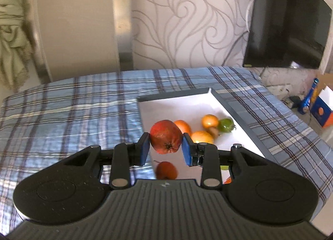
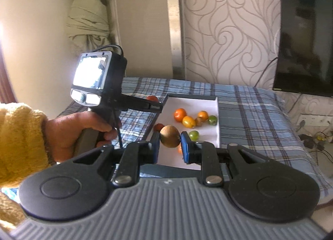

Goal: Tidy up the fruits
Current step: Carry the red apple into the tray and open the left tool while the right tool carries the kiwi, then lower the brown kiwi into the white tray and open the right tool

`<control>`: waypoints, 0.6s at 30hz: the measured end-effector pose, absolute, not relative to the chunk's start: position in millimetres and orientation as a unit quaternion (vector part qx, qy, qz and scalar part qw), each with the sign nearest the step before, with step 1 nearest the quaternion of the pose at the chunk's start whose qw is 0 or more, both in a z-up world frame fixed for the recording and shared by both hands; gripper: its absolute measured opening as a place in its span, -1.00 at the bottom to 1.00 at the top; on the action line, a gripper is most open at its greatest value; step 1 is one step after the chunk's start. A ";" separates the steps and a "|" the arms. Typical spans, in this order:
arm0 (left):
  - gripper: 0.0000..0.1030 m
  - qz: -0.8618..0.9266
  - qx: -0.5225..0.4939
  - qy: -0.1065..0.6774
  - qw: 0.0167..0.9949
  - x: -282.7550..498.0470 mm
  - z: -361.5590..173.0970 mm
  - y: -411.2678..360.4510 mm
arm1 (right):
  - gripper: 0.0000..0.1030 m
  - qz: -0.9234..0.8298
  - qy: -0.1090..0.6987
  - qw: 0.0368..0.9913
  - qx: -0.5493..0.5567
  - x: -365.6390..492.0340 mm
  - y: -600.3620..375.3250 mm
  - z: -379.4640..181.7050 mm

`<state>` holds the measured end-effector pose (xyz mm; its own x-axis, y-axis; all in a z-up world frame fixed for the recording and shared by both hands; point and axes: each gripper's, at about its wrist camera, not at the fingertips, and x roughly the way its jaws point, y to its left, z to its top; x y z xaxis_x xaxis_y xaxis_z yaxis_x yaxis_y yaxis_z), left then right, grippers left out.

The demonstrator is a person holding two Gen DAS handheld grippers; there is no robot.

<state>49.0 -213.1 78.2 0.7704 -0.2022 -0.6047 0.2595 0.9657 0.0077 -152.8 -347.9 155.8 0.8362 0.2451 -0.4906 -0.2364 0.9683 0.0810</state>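
My left gripper (image 1: 165,144) is shut on a red pomegranate-like fruit (image 1: 165,136) and holds it above the near left part of the white tray (image 1: 187,102). In the tray lie orange fruits (image 1: 209,121), a small brown fruit and a green fruit (image 1: 225,125); another red fruit (image 1: 166,170) lies under the gripper. My right gripper (image 2: 170,144) is shut on a brown kiwi-like fruit (image 2: 170,136) above the tray's near end (image 2: 216,136). The right wrist view also shows the left gripper (image 2: 154,105), the held red fruit (image 2: 152,98), and a green fruit (image 2: 194,135).
The tray sits on a table with a blue plaid cloth (image 1: 72,104). A black TV (image 1: 287,23) hangs on the patterned wall at right. A blue box and bottle (image 1: 316,104) stand on the floor at right. A tied curtain (image 2: 89,15) hangs at left.
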 end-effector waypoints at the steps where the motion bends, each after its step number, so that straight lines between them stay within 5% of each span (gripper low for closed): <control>1: -0.26 -0.127 0.049 0.319 0.938 52.4 75.1 -216.0 | -0.53 0.120 0.258 0.959 0.010 -153.0 -348.5 155.6; 9: -0.23 -0.151 0.064 0.339 0.926 77.5 51.3 -226.9 | -0.53 0.080 0.268 0.960 0.014 -159.5 -345.7 154.5; 14: 0.12 -0.167 0.064 0.335 0.925 78.1 47.5 -227.4 | -0.53 0.063 0.276 0.959 0.021 -159.4 -345.3 151.1; 18: 0.13 -0.172 0.068 0.325 0.928 67.9 51.4 -221.3 | -0.53 0.057 0.281 0.958 0.027 -153.5 -347.5 149.0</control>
<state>67.9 -221.3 51.4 0.7300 -0.2750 -0.6257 0.3630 0.9317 0.0140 -153.5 -347.5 149.0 0.8361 0.1239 -0.5344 -0.0931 0.9921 0.0843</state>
